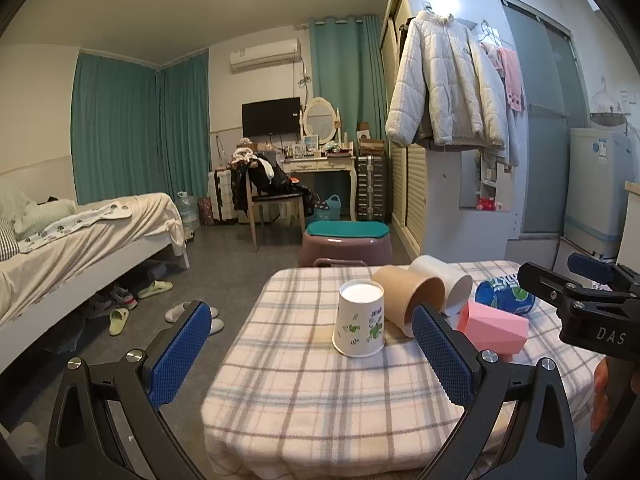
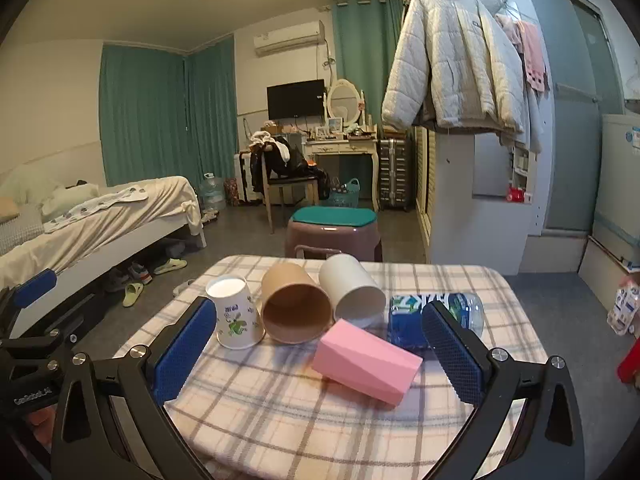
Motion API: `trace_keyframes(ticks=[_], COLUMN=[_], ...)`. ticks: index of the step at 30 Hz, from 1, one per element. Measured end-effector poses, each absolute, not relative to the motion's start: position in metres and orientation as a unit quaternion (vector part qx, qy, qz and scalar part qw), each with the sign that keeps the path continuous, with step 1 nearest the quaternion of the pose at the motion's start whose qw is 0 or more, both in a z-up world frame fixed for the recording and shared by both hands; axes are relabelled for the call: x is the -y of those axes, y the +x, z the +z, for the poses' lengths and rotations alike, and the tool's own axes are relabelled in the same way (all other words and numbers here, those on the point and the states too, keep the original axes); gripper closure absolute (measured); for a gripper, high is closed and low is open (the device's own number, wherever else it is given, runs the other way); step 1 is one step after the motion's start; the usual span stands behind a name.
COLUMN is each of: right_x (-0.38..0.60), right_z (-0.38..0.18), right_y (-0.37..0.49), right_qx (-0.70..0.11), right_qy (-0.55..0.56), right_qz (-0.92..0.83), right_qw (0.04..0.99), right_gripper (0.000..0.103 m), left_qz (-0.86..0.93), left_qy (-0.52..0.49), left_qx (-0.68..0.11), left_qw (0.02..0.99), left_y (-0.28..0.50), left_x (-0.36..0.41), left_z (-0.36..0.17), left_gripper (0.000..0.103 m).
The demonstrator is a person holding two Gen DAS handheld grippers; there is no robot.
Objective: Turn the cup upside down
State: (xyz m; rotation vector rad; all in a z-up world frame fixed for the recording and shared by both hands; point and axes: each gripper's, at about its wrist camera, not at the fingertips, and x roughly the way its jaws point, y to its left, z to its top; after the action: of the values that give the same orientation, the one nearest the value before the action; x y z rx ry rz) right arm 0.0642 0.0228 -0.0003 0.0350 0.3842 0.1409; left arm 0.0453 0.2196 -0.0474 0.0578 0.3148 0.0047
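Left claw (image 1: 312, 356) spread wide, empty, held low at the near edge of the table (image 1: 304, 396), blue pads either side of the view. Right claw (image 2: 320, 348) likewise spread wide and gripping nothing, raised just short of the pink cup (image 2: 366, 360). White printed paper cup (image 1: 359, 320) already standing mouth down on the plaid cloth, base up, touching or just beside the brown paper cup (image 1: 408, 298). Brown one lying on its side, mouth toward the cameras; white cup (image 1: 444, 284) on its side right next to it. Pink cup on its side nearest the front, between the brown one and a blue-labelled bottle (image 2: 432, 316) lying flat. Purple stool (image 1: 346, 242) with teal seat beyond the table, bed (image 1: 92, 236) off left
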Motion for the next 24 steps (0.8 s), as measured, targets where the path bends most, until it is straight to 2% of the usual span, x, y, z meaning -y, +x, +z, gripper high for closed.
trace_keyframes(ticks=[24], right_x=[-0.0273], right_z=[-0.0095], right_y=[0.0699], right_qx=[-0.204], right_qy=[0.008], right_qz=[0.068], right_qw=[0.977], right_gripper=[0.000], left_qz=[-0.008], left_qy=[0.023], left_qx=[-0.181], left_qw=[0.983], left_y=[0.0530], left_x=[-0.2242], left_z=[-0.0585], left_gripper=[0.000])
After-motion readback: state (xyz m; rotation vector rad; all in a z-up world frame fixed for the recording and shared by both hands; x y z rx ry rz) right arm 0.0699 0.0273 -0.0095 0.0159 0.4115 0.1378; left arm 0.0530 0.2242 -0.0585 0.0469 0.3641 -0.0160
